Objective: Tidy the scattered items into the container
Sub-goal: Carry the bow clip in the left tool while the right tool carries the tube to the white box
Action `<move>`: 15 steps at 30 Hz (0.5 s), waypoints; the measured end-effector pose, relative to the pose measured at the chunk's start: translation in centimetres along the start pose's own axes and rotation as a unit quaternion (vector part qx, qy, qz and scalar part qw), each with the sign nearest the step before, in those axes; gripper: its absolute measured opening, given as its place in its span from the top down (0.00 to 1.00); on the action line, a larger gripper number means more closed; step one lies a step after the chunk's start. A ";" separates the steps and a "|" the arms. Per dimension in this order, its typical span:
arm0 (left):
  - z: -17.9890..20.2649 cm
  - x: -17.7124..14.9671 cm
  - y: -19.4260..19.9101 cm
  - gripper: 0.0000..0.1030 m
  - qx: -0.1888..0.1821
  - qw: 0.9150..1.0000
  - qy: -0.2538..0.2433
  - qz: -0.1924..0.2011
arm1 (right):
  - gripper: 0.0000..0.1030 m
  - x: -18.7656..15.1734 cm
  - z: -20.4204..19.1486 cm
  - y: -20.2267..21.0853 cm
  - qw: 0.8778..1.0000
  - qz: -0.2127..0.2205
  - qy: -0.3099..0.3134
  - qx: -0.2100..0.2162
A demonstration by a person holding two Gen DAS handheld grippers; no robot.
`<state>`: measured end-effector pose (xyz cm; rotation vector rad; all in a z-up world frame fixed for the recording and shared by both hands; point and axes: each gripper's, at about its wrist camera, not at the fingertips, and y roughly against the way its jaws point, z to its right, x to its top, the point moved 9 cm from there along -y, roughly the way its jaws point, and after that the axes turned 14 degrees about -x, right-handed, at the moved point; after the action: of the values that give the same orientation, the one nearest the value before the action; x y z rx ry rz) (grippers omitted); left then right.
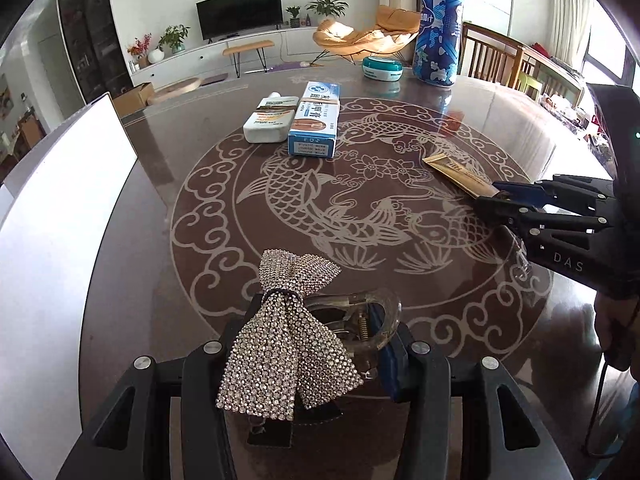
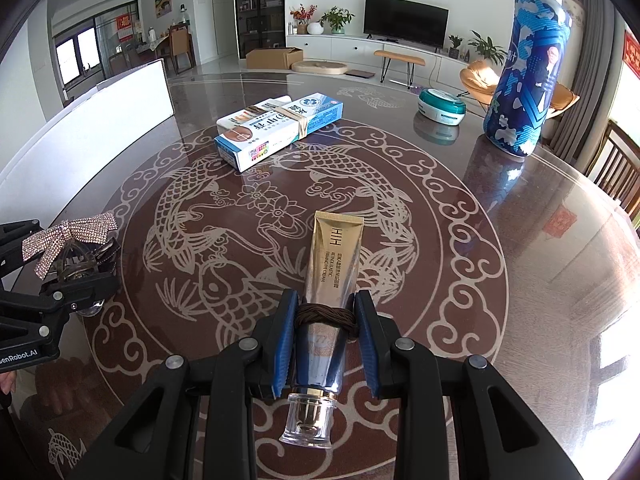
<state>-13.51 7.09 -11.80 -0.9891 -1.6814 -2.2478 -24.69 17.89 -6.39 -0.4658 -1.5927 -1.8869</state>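
My left gripper [image 1: 324, 328] is shut on a clear hair claw clip [image 1: 360, 320] with a rhinestone bow [image 1: 280, 344], held just above the round table. In the right wrist view that clip [image 2: 72, 248] sits in the left gripper [image 2: 76, 260] at the far left. My right gripper [image 2: 326, 316] is shut on a gold cream tube [image 2: 332, 256], gripped at a brown hair tie [image 2: 324, 314] wound round it, with the clear cap towards the camera. From the left wrist view the tube [image 1: 456, 170] pokes out of the right gripper [image 1: 500, 194]. The white container [image 1: 60, 200] [image 2: 100, 120] stands at the left table edge.
A blue-white carton [image 1: 316, 120] [image 2: 280, 128], banded to a white bottle [image 1: 270, 120], lies in mid-table. Further back are a teal round tin [image 1: 382, 69] [image 2: 442, 106] and a tall blue canister [image 1: 438, 24] [image 2: 524, 80]. Wooden chairs [image 1: 492, 56] stand past the glossy fish-pattern table [image 1: 440, 320].
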 end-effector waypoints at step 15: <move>-0.6 -0.3 -0.2 0.17 0.011 1.000 -0.001 0.013 | 0.71 0.0 0.0 0.0 1.000 0.000 0.000 0.000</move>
<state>-13.67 6.59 -12.22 -1.0037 -1.6802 -2.2072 -24.67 17.89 -6.40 -0.4656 -1.5919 -1.8872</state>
